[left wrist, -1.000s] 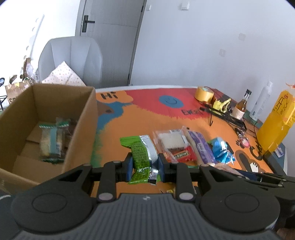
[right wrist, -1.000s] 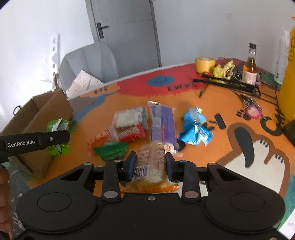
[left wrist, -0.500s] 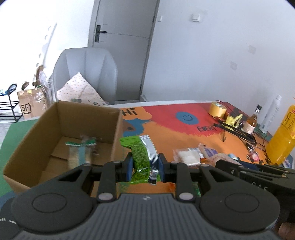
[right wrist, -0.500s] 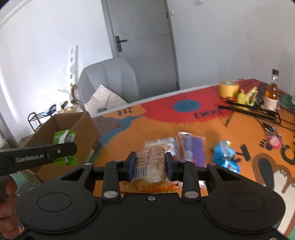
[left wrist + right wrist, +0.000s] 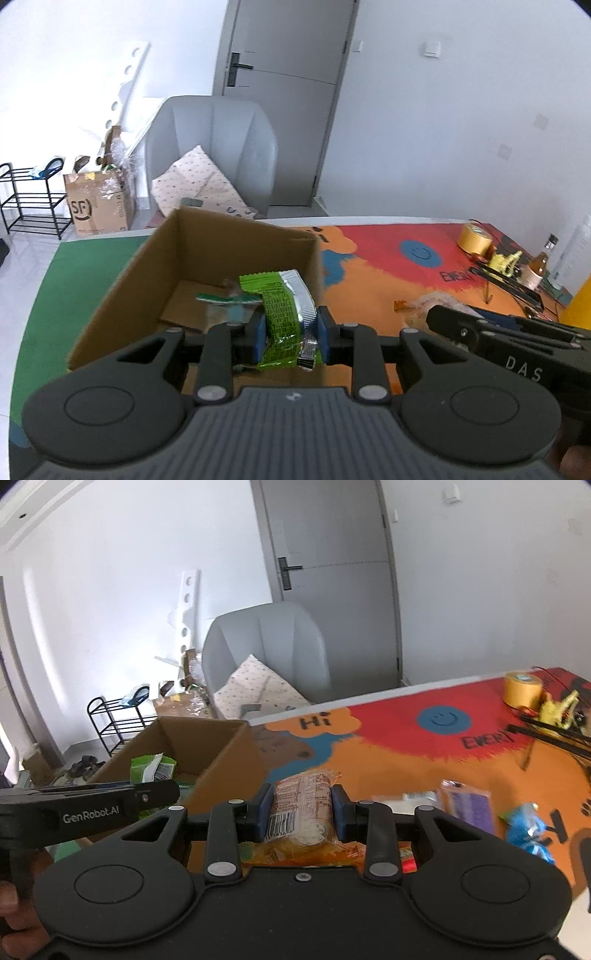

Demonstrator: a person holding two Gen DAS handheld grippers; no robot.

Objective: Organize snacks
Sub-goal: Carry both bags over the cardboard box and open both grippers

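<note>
My left gripper (image 5: pixel 290 328) is shut on a green snack packet (image 5: pixel 284 314) and holds it over the near right corner of an open cardboard box (image 5: pixel 177 258). A green-and-clear snack (image 5: pixel 225 299) lies inside the box. My right gripper (image 5: pixel 301 808) is shut on an orange-and-clear biscuit packet (image 5: pixel 301 808), raised above the table, right of the box (image 5: pixel 218 753). The left gripper with its green packet (image 5: pixel 151 770) shows in the right wrist view over the box. A purple packet (image 5: pixel 471 806) and a blue packet (image 5: pixel 528 829) lie on the colourful table mat (image 5: pixel 388 753).
A grey chair with a patterned cushion (image 5: pixel 210 155) stands behind the box. A yellow tape roll (image 5: pixel 522 690), a small bottle (image 5: pixel 537 267) and a black rack (image 5: pixel 506 282) sit at the table's far right. A floor rack (image 5: pixel 29 199) and a carton (image 5: pixel 99 203) stand at left.
Both grippers have risen and swung left toward the box with their packets. The green packet has gone from above the table mat to over the box's corner.
</note>
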